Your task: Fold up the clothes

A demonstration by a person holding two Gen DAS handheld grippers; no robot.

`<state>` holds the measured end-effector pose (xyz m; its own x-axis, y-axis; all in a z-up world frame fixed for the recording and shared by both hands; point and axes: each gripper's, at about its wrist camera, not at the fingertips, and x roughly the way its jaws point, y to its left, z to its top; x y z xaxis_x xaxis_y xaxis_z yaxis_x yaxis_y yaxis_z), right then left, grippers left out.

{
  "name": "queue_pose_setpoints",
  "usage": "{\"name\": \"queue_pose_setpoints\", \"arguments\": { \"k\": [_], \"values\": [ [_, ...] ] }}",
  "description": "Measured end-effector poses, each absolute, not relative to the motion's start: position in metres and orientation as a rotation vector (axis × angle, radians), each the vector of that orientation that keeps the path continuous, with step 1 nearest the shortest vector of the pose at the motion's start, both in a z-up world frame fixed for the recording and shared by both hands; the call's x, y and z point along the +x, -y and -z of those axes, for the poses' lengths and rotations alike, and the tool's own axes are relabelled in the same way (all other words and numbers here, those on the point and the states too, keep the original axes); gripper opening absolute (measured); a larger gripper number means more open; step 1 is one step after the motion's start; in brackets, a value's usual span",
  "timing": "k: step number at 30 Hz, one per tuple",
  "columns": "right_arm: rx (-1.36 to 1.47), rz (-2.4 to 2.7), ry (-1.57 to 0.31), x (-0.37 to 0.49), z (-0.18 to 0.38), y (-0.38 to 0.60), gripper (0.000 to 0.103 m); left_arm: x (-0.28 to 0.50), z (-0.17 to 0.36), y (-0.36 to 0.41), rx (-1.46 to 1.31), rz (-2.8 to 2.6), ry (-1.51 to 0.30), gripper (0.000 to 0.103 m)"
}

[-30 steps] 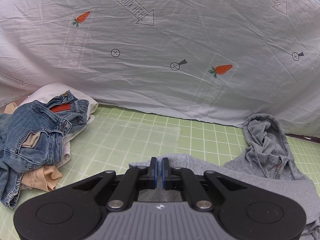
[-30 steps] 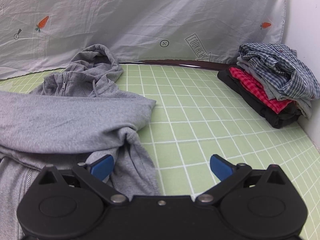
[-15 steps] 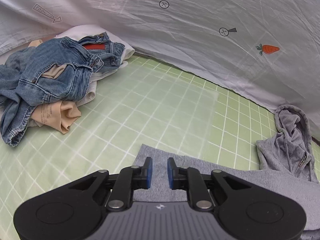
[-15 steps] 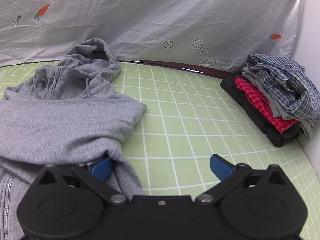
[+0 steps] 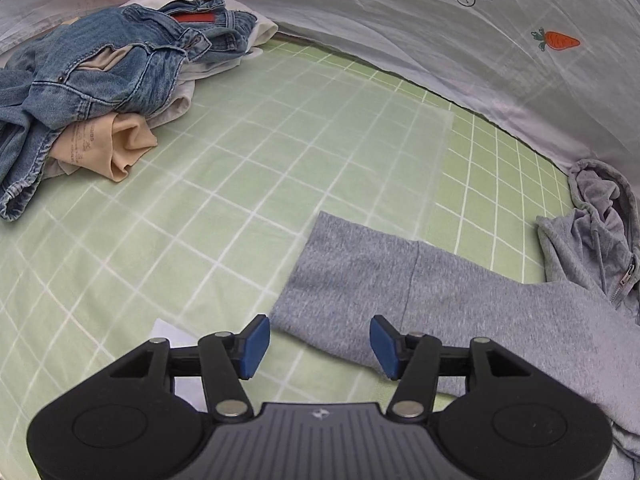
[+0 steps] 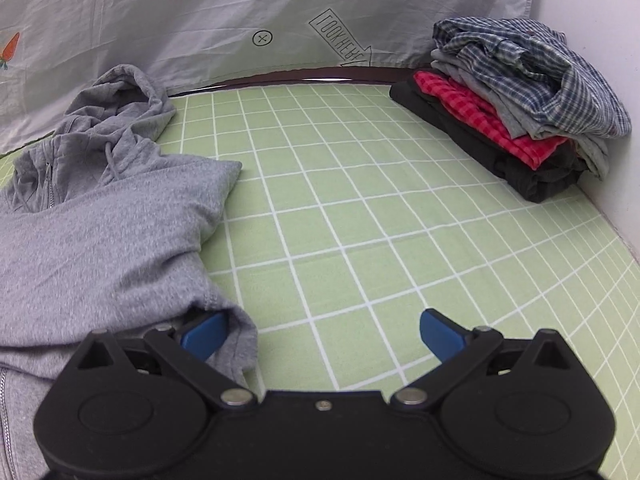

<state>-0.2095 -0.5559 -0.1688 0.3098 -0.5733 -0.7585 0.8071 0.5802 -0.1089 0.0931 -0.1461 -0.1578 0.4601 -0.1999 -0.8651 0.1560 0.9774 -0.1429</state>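
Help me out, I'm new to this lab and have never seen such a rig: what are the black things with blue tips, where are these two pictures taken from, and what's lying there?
Each black thing is a hand-held gripper with two blue-padded fingers; a person holds one in each hand, with no robot arm. Each picture comes from a camera on one gripper, looking forward along its fingers.

The left gripper is open over a grey hoodie's sleeve. The right gripper is open too, one finger tucked into a hoodie fold. Neither grips anything.

On the green grid mat also lie a crumpled pile topped by jeans and a folded stack.

Printed sheet (image 5: 400, 40) behind, perhaps a wall (image 6: 580, 8).
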Motion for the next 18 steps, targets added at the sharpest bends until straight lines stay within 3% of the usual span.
{"name": "queue_pose_setpoints", "arguments": {
  "k": [7, 12, 14, 16, 18],
  "values": [
    [0.291, 0.916, -0.877, -0.215, 0.162, 0.54, 0.103, 0.097, 0.166, 0.152, -0.039, 0.23, -1.067, 0.068],
    [0.267, 0.924, -0.889, -0.213, 0.159, 0.539, 0.103, 0.097, 0.168, 0.159, -0.01, 0.216, -1.032, 0.066],
    [0.26, 0.921, -0.89, -0.211, 0.159, 0.538, 0.103, 0.095, 0.168, 0.16, 0.0, 0.209, -1.008, 0.055],
    [0.252, 0.914, -0.893, -0.21, 0.159, 0.536, 0.103, 0.094, 0.169, 0.159, -0.029, 0.234, -0.998, 0.017],
    [0.247, 0.905, -0.894, -0.208, 0.159, 0.535, 0.103, 0.093, 0.169, 0.159, -0.055, 0.253, -0.995, 0.012]
  ]
}}
